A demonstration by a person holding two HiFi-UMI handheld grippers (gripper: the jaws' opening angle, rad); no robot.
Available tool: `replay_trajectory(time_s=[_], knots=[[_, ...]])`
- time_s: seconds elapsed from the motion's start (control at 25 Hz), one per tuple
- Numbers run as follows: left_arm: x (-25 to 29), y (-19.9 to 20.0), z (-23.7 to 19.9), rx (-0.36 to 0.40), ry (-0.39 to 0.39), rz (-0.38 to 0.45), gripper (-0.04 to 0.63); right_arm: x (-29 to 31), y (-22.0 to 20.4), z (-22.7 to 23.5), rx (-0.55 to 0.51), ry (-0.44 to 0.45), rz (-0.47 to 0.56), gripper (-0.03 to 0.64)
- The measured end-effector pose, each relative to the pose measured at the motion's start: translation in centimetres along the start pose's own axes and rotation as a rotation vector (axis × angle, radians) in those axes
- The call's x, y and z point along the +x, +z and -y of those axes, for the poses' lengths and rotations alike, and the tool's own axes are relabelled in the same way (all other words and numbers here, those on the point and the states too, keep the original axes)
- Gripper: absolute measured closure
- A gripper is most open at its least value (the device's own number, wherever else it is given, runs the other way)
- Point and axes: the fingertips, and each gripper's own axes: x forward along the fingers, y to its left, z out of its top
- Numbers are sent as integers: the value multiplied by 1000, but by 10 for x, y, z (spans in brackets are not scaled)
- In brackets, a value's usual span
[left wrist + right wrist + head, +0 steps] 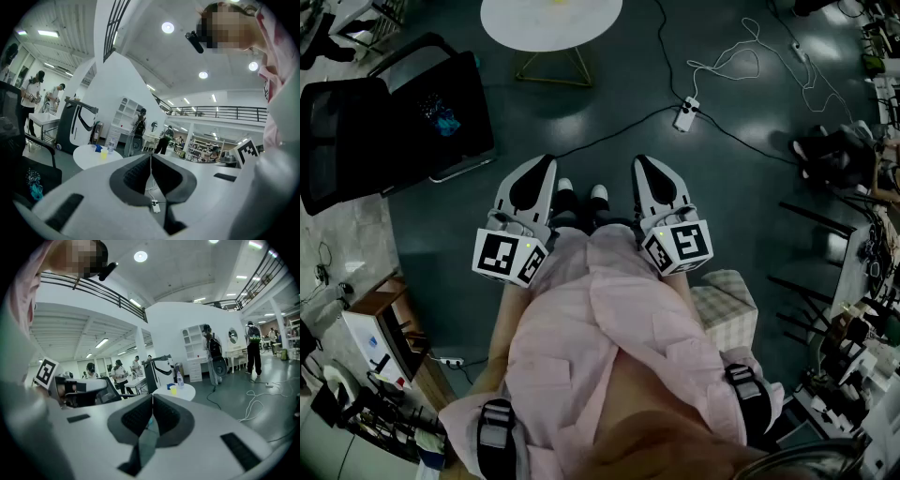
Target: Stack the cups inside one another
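I hold both grippers level in front of my body, over dark floor and away from any cup. My left gripper (pixel 547 161) is shut with nothing between its jaws, and so is my right gripper (pixel 640 161). A round white table (pixel 511 28) stands ahead at the top of the head view. In the left gripper view (pixel 151 157) the table (pixel 86 159) carries a yellow cup (pixel 103 154), a blue object (pixel 97 148) and a clear bottle (pixel 111 145). The right gripper view (pixel 152 398) shows the same yellow cup (pixel 174 390) and bottle (pixel 179 378) beyond the jaws.
A black chair (pixel 384 122) stands at the left. A white power strip (pixel 685 113) and cables lie on the floor ahead. A checked stool (pixel 727 300) is by my right side. Cluttered racks line both edges. Several people stand far off (pixel 139 124).
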Motion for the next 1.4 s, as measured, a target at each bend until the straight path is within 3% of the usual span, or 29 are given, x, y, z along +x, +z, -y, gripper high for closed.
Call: replay_trajectory(time_s=[0.36,0.68,1.04,1.4], knots=[[-11,3,-18,70,19,-22,574,16,-2,-19,-9,21,-1,588],[-9,0,-33,191,1,-92,574,33,-2,-33,-23,43,10,588],[-7,1,-50,130,54,-94,574,36,2,-28,3,87,30,586],[32,11,-46,38,124,-24,574,56,21,21,-19,111,7,586]])
